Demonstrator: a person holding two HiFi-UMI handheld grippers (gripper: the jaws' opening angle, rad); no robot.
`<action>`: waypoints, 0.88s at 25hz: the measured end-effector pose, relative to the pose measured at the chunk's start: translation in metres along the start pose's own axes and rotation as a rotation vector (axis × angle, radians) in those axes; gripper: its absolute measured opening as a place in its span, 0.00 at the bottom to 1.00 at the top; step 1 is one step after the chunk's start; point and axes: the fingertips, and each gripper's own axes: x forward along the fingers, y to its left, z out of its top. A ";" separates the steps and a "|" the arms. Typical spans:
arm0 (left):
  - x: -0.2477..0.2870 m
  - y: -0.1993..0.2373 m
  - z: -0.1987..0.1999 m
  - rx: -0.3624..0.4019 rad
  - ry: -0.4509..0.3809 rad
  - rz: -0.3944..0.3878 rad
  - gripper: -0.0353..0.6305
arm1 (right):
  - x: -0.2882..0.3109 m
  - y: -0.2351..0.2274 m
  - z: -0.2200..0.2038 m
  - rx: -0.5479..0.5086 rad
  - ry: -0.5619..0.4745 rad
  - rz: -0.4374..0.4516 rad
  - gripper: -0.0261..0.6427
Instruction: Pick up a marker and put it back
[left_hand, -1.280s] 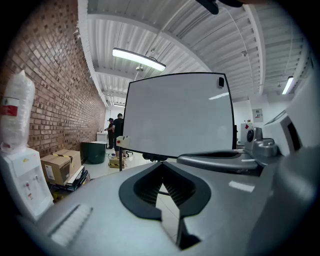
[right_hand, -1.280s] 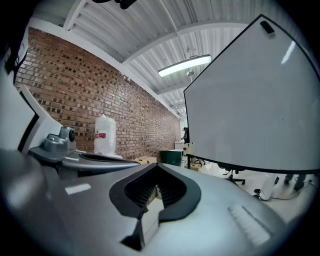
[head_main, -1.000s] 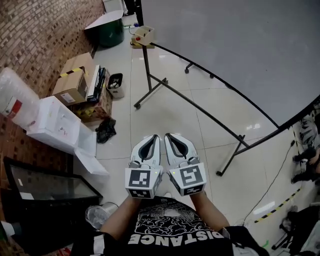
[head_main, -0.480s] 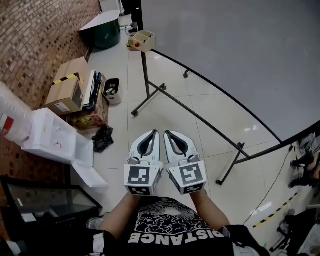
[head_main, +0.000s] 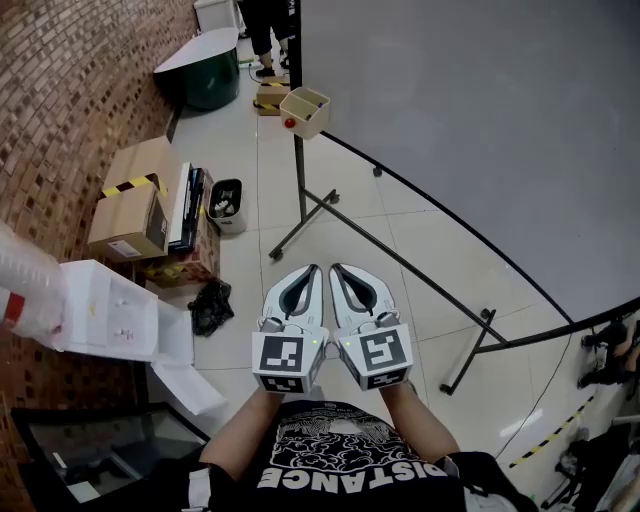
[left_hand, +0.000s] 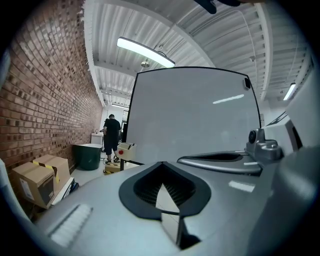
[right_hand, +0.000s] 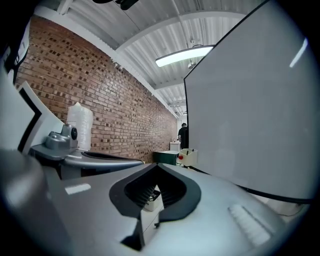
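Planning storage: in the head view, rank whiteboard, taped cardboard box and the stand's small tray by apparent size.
Largest: whiteboard.
Then: taped cardboard box.
Smallest: small tray, though it is farther from the camera, so its true size is less sure.

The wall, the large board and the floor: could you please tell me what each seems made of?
The wall looks like rough matt red-brown brick; mortar joints show. The board is a smooth pale panel, perhaps coated metal or laminate, in a thin dark frame. The floor looks like glossy pale tile: grout lines and reflections show.
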 end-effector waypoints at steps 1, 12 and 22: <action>0.007 0.009 0.003 -0.006 0.002 0.001 0.06 | 0.011 -0.001 0.002 -0.001 0.003 -0.002 0.03; 0.059 0.082 0.017 -0.032 -0.014 -0.026 0.06 | 0.098 -0.009 0.012 -0.027 0.009 -0.034 0.03; 0.098 0.104 0.030 -0.047 -0.027 -0.033 0.06 | 0.141 -0.031 0.016 -0.022 0.004 -0.031 0.03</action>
